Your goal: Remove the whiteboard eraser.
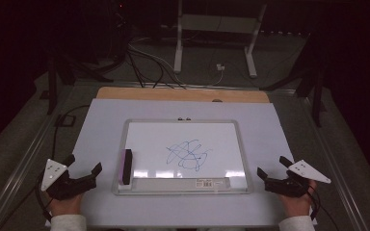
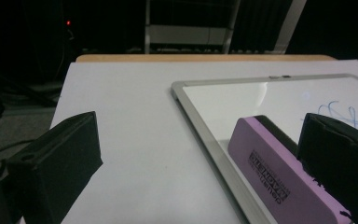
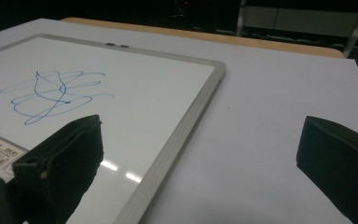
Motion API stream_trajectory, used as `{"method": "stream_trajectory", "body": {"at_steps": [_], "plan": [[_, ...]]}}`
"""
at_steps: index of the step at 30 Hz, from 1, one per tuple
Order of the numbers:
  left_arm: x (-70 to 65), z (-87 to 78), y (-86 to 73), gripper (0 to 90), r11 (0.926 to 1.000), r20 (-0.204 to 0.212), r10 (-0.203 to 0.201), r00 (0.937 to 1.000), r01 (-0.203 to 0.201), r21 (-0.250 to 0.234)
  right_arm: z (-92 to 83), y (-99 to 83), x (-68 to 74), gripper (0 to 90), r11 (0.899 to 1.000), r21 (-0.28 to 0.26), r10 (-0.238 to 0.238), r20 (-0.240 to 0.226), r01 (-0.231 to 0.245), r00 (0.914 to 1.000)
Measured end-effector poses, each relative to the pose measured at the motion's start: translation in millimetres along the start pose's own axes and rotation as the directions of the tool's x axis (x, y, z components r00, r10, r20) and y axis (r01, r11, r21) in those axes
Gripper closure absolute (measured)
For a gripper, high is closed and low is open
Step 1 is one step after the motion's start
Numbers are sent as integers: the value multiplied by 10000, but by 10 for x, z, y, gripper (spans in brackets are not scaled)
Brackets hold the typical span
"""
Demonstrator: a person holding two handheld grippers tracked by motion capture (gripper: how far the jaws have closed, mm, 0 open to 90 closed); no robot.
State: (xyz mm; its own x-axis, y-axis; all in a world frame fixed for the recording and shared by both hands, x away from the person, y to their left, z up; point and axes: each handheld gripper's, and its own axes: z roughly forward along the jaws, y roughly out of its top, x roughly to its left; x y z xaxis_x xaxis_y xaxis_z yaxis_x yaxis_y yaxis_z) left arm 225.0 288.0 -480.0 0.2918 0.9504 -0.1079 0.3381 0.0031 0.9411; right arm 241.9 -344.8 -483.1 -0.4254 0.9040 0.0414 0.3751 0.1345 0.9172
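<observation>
Left gripper (image 1: 83, 169) spread wide, empty, just left of whiteboard (image 1: 182, 190); eraser (image 1: 125, 166) on its left edge; right gripper (image 1: 274, 168) likewise unclenched, right of it.

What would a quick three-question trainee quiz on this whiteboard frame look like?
1. True or false: the purple eraser lies at the left edge of the whiteboard.
2. What colour is the scribble on the board?
A. red
B. blue
C. green
3. How do the jaws of the left hand-held gripper and the right hand-held gripper stand, and is anything held?

Key
1. True; it lies lengthwise along the left frame.
2. B
3. Both stand open and hold nothing. Each rests on the table at its own side of the board, and the eraser is beside the left one, untouched.
</observation>
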Motion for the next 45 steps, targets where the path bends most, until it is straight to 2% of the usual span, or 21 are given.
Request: {"method": "stream_trajectory", "body": {"at_steps": [4,8,13,15,16,20,22,27,31,37,41,45], "plan": [[-14,10,20,8,9998,54,-129,9999,128,129,-18,11,68,9,9998,135,-173,-85,174,9998],[-61,19,54,8,9985,195,-371,9991,363,402,-46,23,95,9,9999,137,-50,-70,51,10000],[-184,38,119,8,9967,461,-373,9982,338,737,-85,7,108,9,9998,187,70,-72,-69,9999],[-208,49,125,8,9959,435,-342,9985,303,857,-98,1,108,9,9998,200,90,-80,-88,9999],[-250,77,130,8,9944,624,-412,9972,349,1000,-98,-1,106,9,9997,210,108,-85,-107,9999],[-350,140,139,13,9905,873,-344,9956,223,1359,-72,-11,94,9,9994,281,219,-41,-217,9998],[-395,173,144,16,9884,1125,-369,9930,196,1508,-51,-17,91,9,9991,346,252,-12,-252,9997],[-496,259,133,41,9825,1396,-377,9895,112,1861,-44,-21,96,9,9991,366,222,-26,-221,9998],[-569,323,101,54,9745,1525,-217,9881,-131,2240,-43,-26,83,9,9990,373,249,5,-249,9997],[-618,371,55,82,9663,1594,-196,9870,-223,2565,-47,-28,80,9,9990,371,261,54,-263,9996],[-650,393,7,123,9580,1571,-128,9875,-329,2848,-42,-25,86,9,9990,395,186,62,-189,9998],[-636,388,-10,168,9558,1588,-201,9871,-276,2926,-37,-23,96,9,9991,398,133,60,-135,9999]]}}
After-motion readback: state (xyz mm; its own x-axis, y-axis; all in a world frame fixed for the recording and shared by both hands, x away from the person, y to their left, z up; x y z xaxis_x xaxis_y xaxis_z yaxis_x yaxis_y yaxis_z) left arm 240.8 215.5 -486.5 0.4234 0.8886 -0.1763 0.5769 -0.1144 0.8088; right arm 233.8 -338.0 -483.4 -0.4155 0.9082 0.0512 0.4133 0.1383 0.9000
